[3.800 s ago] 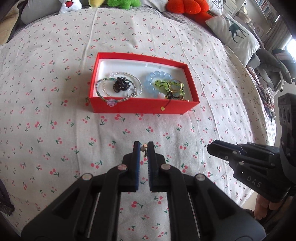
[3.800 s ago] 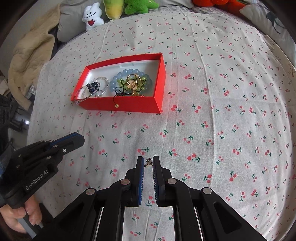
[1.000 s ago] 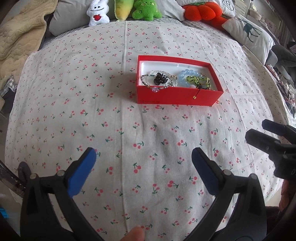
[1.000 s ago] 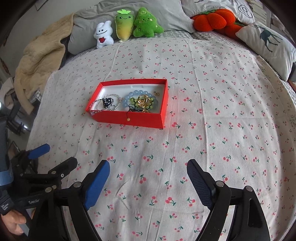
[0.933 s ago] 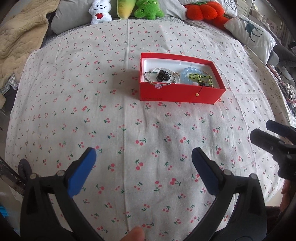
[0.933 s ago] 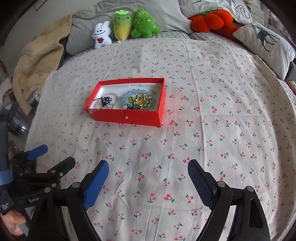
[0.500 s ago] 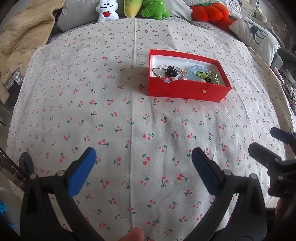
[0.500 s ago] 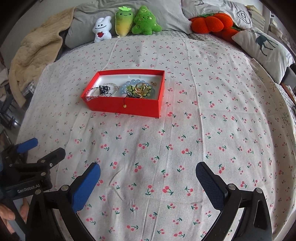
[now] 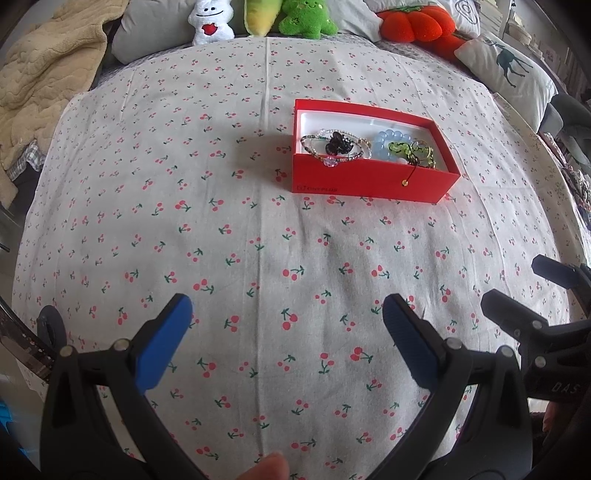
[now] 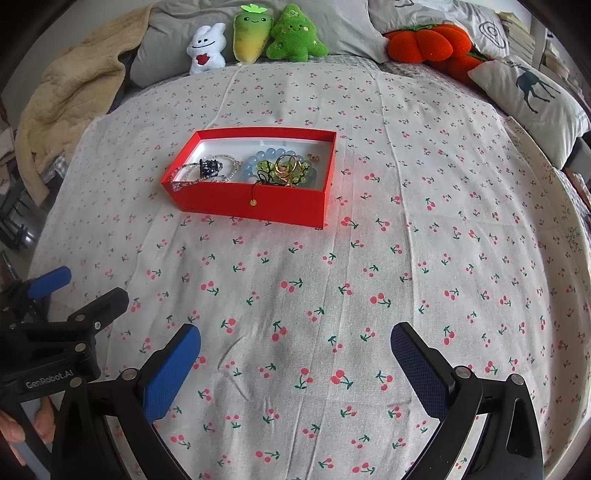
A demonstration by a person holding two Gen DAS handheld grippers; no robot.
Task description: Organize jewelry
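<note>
— Where is the jewelry box from where you sit?

— I see the red box [image 10: 255,199] on the cherry-print bedspread [image 10: 332,280], well ahead of both my tongs. Inside it, at its left end, lie thin beaded bracelets [image 10: 207,170] with a dark charm; at its right end a pale blue bead bracelet [image 10: 258,162], green beads and gold rings [image 10: 286,164] are heaped together. A thin cord with a small gold disc [image 10: 253,202] hangs over the box's near wall.

— And your tongs?

— My right tongs [image 10: 295,343] are spread wide, having just been opening, with only bedspread between the blue pads. My left tongs [image 9: 286,317] are released too, gaping over bare cloth, nearer me than the box. Beyond the box, plush toys [image 10: 273,35] line the pillows.
</note>
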